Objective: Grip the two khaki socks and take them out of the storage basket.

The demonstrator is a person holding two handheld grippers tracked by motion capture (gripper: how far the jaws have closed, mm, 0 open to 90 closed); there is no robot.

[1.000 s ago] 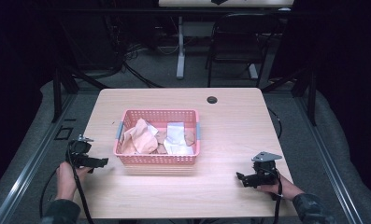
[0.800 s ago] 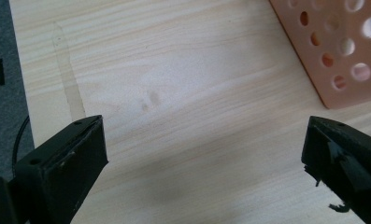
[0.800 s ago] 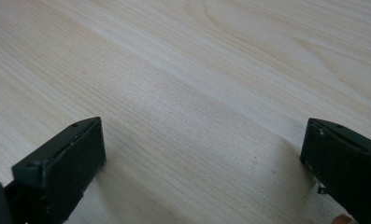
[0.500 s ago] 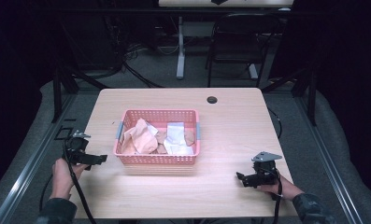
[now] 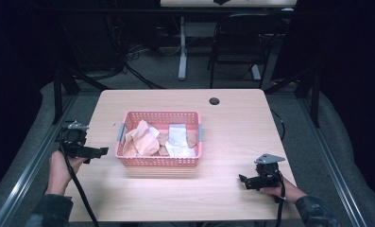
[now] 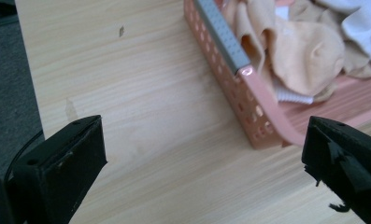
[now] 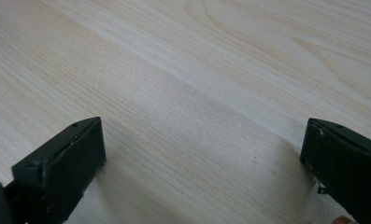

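Pink basket (image 5: 159, 163) on bench (image 5: 242, 127), socks (image 5: 142, 139) all inside, none removed; left tool (image 5: 96, 152) and right tool (image 5: 244, 180) both spread apart, empty, work unstarted.

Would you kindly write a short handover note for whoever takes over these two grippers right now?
Left gripper: open, holding nothing, over the table beside the left end of the pink basket.
Right gripper: open, holding nothing, low over bare table near the front right, apart from the basket.
Things: the basket sits mid-table with a jumble of peach cloths and white cloths inside.
Done: nothing lies outside the basket so far.
Left: all the cloths are yet to be handled; the left gripper seems best placed to reach in first.
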